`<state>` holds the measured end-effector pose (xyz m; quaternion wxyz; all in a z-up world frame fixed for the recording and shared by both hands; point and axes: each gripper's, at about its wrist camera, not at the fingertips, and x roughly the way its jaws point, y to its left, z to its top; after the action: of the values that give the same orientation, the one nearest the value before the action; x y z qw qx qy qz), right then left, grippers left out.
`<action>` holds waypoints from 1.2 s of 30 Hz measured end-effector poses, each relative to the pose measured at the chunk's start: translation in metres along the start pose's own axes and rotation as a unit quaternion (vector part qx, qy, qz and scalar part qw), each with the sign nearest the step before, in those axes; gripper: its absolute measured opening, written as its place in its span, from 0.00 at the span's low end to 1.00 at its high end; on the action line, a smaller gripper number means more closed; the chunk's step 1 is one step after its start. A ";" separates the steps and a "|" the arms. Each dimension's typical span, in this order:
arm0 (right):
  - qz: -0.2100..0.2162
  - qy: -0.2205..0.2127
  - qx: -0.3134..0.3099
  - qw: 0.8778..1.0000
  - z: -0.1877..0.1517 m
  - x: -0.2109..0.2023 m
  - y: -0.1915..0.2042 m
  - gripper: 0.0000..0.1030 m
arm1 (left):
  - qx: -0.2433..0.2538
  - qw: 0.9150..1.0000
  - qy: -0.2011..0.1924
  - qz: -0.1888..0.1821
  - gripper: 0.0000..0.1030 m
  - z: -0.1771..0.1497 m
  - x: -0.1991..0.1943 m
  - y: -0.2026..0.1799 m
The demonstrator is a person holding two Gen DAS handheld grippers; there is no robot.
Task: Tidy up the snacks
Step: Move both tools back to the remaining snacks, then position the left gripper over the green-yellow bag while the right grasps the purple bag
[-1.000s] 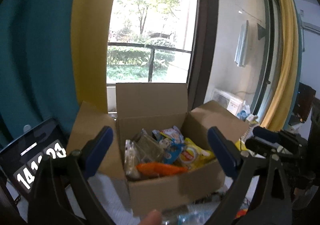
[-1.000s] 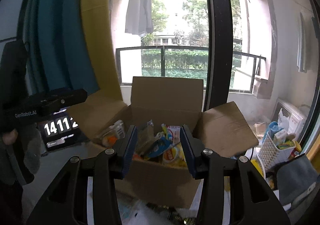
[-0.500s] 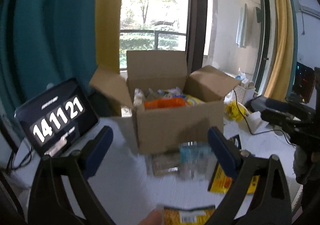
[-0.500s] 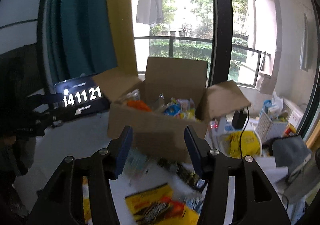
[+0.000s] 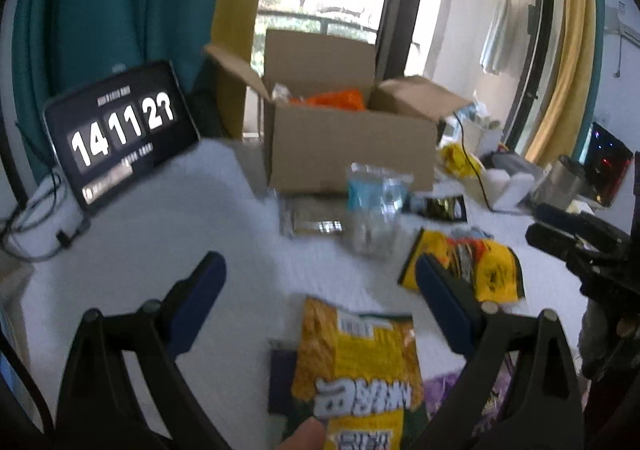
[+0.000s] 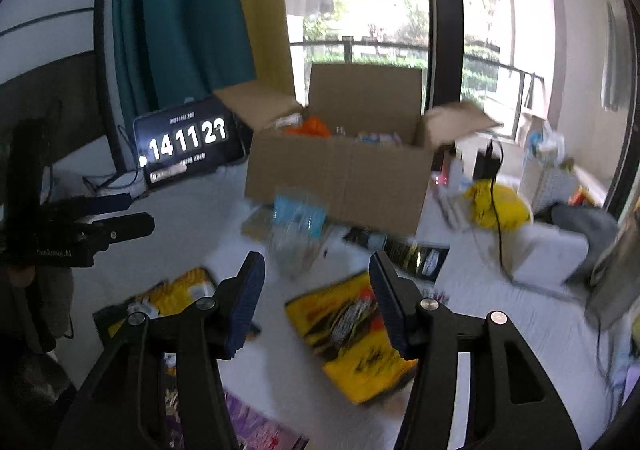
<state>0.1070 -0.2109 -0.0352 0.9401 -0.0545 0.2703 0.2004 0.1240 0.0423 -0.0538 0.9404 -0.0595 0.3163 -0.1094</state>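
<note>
An open cardboard box (image 5: 348, 146) (image 6: 340, 178) stands on the white table with an orange packet (image 5: 332, 100) and other snacks inside. Loose snacks lie in front of it. A yellow chip bag (image 5: 356, 362) lies low between the fingers of my left gripper (image 5: 320, 290), which is open, its pads well clear of the bag. A yellow and black bag (image 6: 352, 334) (image 5: 472, 266) lies under my right gripper (image 6: 316, 290), also open with nothing between its pads. A clear packet with a blue label (image 5: 376, 206) (image 6: 296, 226) lies by the box.
A tablet clock (image 5: 120, 130) (image 6: 184, 142) stands at the left with cables beside it. A dark packet (image 6: 416, 254) and a purple packet (image 6: 256, 426) lie on the table. Clutter, a yellow bag (image 6: 496, 206) and a white basket (image 6: 548, 178) fill the right side. A fingertip (image 5: 304, 434) shows at the bottom edge.
Both grippers drew back from the box and sank toward the table, so the loose packets came into view. The right jaws stand a little wider than at first.
</note>
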 end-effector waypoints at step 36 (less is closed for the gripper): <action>0.092 0.158 0.105 0.978 -0.114 0.021 0.028 0.57 | 0.018 0.994 0.107 -0.026 0.94 -0.094 0.006 -0.024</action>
<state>0.0562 -0.2023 -0.1428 0.8637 0.0384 0.4385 0.2454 0.0672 0.0138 -0.1278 0.8990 -0.0386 0.4115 -0.1448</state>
